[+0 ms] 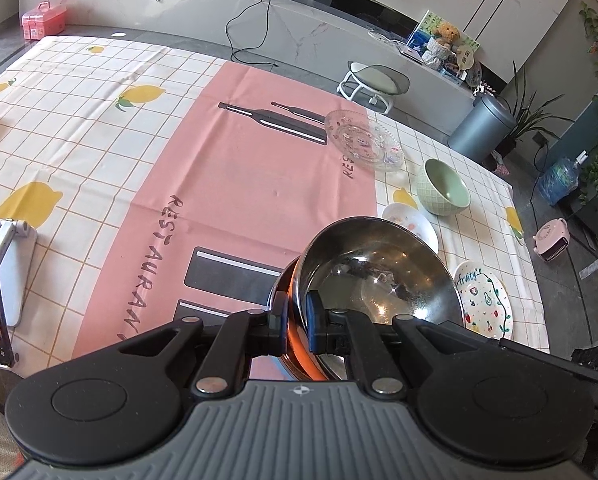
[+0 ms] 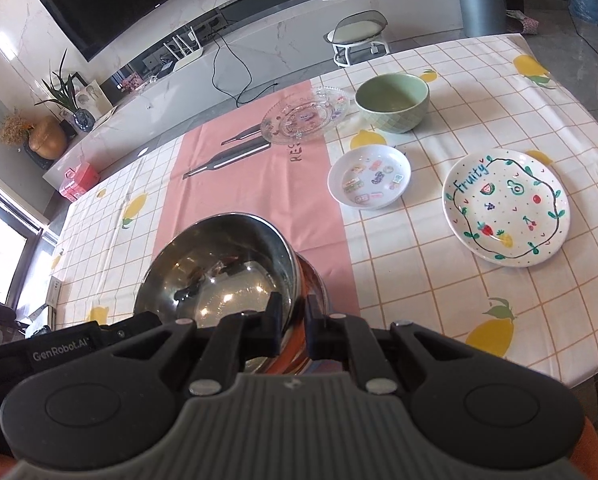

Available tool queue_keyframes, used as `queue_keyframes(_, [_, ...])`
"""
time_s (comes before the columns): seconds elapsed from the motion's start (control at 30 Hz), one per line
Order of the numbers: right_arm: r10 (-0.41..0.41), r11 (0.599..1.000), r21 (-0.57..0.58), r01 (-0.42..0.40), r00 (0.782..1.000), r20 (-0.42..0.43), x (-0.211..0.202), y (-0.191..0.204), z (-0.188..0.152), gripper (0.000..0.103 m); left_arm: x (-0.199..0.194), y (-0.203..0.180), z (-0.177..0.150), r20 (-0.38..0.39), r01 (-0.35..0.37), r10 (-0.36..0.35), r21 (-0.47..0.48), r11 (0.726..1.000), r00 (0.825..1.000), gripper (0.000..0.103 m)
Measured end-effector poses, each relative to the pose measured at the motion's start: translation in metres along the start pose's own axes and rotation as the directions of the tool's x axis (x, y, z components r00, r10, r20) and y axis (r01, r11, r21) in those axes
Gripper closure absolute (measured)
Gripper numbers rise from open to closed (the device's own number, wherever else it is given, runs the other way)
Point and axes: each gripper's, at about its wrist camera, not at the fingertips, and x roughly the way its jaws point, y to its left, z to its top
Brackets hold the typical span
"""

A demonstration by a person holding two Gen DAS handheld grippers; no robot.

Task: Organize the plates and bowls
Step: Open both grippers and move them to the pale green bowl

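Covering the table (image 2: 479, 304), a lemon-print cloth (image 2: 419, 272).

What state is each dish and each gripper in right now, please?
Steel bowl: upright, empty, gripped at the rim on two sides.
Left gripper: shut on the steel bowl's rim.
Right gripper: shut on the steel bowl's rim.
Green bowl: upright, empty, on the tablecloth.
Glass plate: flat, empty.
Small white dish: flat, empty, apart from the others.
Fruity plate: flat, empty, unstacked.
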Motion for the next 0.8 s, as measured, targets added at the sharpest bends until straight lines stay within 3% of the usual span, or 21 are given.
queue_keyframes(0.8, [-0.010,1.000,-0.010,0.010,0.999,-0.037,0.023,-0.007,-0.001,0.094,0.020,-0.004,-0.005,-0.009,-0.049,0.050,0.059,0.997,0.999,0.094])
